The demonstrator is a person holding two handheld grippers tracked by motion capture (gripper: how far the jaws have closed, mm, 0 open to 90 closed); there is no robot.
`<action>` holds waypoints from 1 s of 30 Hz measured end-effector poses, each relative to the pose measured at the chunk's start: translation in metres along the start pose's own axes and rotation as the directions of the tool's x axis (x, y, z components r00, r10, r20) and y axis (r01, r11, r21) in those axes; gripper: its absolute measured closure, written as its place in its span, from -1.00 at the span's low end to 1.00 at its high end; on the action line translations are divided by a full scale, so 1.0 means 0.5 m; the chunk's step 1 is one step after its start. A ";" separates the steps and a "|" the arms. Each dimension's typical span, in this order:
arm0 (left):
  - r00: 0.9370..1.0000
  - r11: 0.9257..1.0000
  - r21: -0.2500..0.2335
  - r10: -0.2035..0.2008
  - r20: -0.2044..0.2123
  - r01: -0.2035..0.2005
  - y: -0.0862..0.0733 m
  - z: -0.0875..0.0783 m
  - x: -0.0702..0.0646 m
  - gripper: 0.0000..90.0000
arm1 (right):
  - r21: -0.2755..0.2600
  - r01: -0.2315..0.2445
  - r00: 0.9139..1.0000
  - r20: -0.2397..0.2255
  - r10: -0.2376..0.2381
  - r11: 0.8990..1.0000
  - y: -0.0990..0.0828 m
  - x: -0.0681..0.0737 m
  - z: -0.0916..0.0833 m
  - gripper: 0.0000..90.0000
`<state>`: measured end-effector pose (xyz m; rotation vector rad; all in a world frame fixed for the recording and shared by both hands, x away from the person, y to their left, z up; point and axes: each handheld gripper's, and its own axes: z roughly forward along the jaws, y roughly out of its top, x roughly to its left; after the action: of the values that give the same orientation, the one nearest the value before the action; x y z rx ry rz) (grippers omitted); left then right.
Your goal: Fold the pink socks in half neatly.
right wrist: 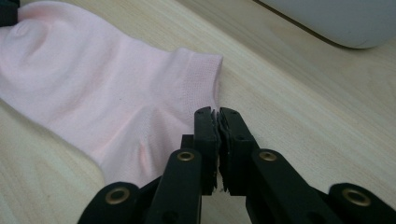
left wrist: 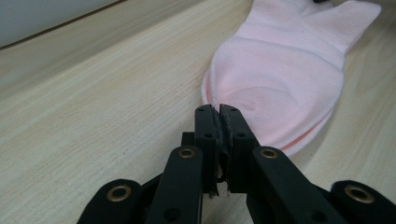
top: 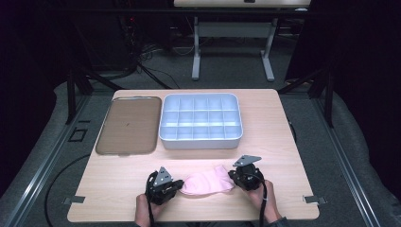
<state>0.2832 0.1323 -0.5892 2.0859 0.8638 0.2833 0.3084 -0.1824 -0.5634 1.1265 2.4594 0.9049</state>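
A pink sock (top: 208,183) lies flat on the wooden table near its front edge, between my two grippers. My left gripper (top: 181,185) is at the sock's left end. In the left gripper view its jaws (left wrist: 218,109) are pressed together on the rounded toe edge of the sock (left wrist: 280,70). My right gripper (top: 232,176) is at the sock's right end. In the right gripper view its jaws (right wrist: 218,112) are pinched on the edge just below the ribbed cuff of the sock (right wrist: 93,93). A hand holds each gripper from the bottom of the high view.
A white box with several compartments (top: 201,139) stands at the back middle of the table, its rounded corner (right wrist: 336,18) close beyond the right gripper. A flat brown tray (top: 127,125) lies to its left. Bare wood runs between the box and the sock.
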 end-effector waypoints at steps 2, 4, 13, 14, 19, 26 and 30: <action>1.000 1.000 0.000 -0.019 0.015 0.019 0.000 0.000 0.005 0.92 | 0.003 0.008 1.000 0.003 -0.008 1.000 0.001 0.004 -0.004 0.93; 1.000 1.000 -0.002 -0.020 0.016 0.020 0.000 0.001 0.005 0.92 | -0.012 0.006 1.000 -0.002 -0.006 1.000 0.002 0.004 -0.014 0.94; 0.999 0.999 0.001 -0.035 0.022 0.035 0.000 0.001 0.008 0.91 | -0.039 0.021 1.000 -0.017 -0.022 0.999 0.018 0.015 -0.049 0.93; 0.999 0.999 0.000 -0.037 0.028 0.037 0.000 0.001 0.009 0.91 | -0.037 0.027 1.000 -0.015 -0.027 0.999 0.023 0.020 -0.054 0.93; 0.999 0.999 0.000 -0.043 0.033 0.043 0.000 0.001 0.010 0.91 | -0.022 0.033 0.999 -0.026 -0.034 0.999 0.031 0.026 -0.051 0.93; 0.998 0.999 0.001 -0.053 0.039 0.053 0.000 0.001 0.011 0.90 | -0.044 0.026 0.996 -0.082 -0.029 0.999 0.042 0.037 -0.051 0.93; 0.998 0.999 0.000 -0.053 0.039 0.053 0.000 0.001 0.012 0.90 | -0.059 0.046 0.995 -0.087 -0.051 0.997 0.059 0.053 -0.055 0.94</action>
<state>0.2878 0.1357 -0.5903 2.0576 0.8944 0.2136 0.2947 -0.1593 -0.5231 1.0237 2.5028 1.0237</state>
